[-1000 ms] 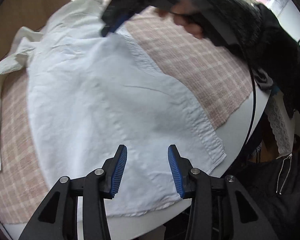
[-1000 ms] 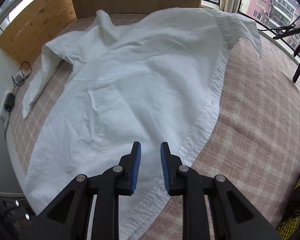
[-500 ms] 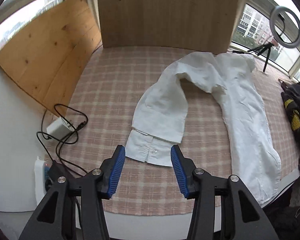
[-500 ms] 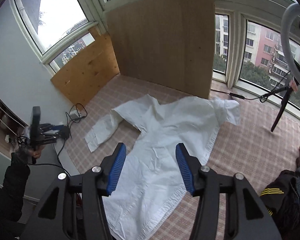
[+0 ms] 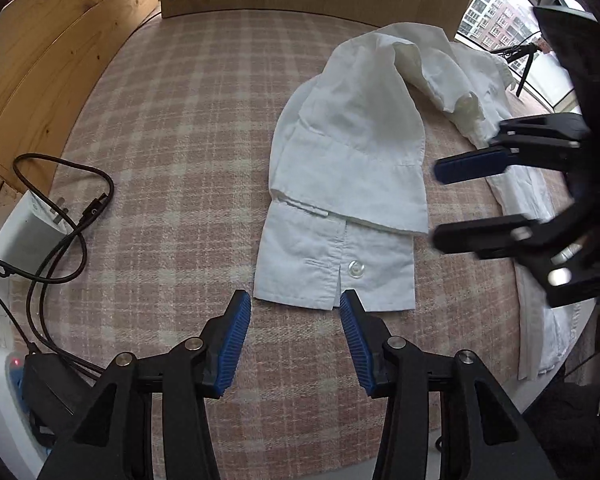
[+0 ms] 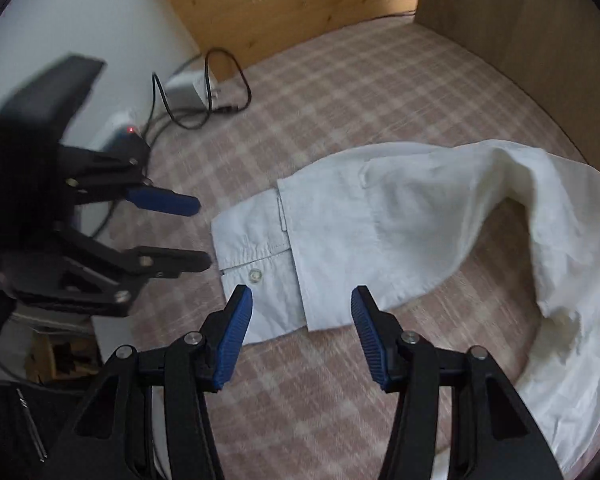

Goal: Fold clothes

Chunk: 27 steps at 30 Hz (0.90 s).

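White shirt lies on the pink plaid cloth, one sleeve stretched out flat w/ its buttoned cuff toward both grippers. Left gripper sits just short of the cuff's end edge, jaws wide apart, nothing in them. Right gripper comes at the cuff's side edge, also spread wide & empty; charger brick w/ black cable lies well apart from the cuff.

Black left gripper and right gripper, blue ribbed pads, silver screws.
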Each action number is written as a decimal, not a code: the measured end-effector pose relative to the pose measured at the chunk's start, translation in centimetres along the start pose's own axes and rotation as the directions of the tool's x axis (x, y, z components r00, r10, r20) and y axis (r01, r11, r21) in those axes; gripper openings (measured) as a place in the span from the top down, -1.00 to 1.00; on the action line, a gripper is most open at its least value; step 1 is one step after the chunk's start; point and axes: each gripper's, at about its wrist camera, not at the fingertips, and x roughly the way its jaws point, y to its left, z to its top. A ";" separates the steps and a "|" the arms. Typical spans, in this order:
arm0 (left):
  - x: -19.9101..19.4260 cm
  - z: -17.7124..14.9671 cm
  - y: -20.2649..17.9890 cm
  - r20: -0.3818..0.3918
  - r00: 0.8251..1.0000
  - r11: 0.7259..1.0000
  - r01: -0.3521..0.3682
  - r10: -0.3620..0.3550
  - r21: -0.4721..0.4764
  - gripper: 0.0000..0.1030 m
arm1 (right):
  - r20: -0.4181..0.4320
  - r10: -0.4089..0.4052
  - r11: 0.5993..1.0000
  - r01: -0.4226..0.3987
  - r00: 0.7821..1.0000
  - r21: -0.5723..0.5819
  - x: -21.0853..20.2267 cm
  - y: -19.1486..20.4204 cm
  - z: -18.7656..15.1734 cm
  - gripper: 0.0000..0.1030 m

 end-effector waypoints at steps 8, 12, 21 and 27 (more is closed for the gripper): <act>0.9 -1.4 2.0 0.010 1.000 0.999 0.020 -0.020 -0.026 0.13 | -0.068 -0.088 0.994 0.082 0.994 -0.077 3.2 -0.3 0.8 0.19; 1.0 -1.6 2.6 0.025 0.999 0.999 0.023 -0.021 -0.047 0.13 | -0.082 0.001 1.000 -0.002 0.997 -0.011 2.3 -2.1 1.0 0.96; 0.2 -1.6 2.4 0.051 0.999 0.998 0.010 -0.007 -0.056 0.13 | -0.035 0.261 0.962 -0.257 0.965 0.087 -0.6 -1.9 1.0 0.96; -0.7 -2.1 1.8 0.062 0.998 0.998 0.022 -0.018 -0.059 0.12 | -0.023 0.095 0.995 -0.095 0.995 -0.003 -0.5 -1.2 1.6 0.35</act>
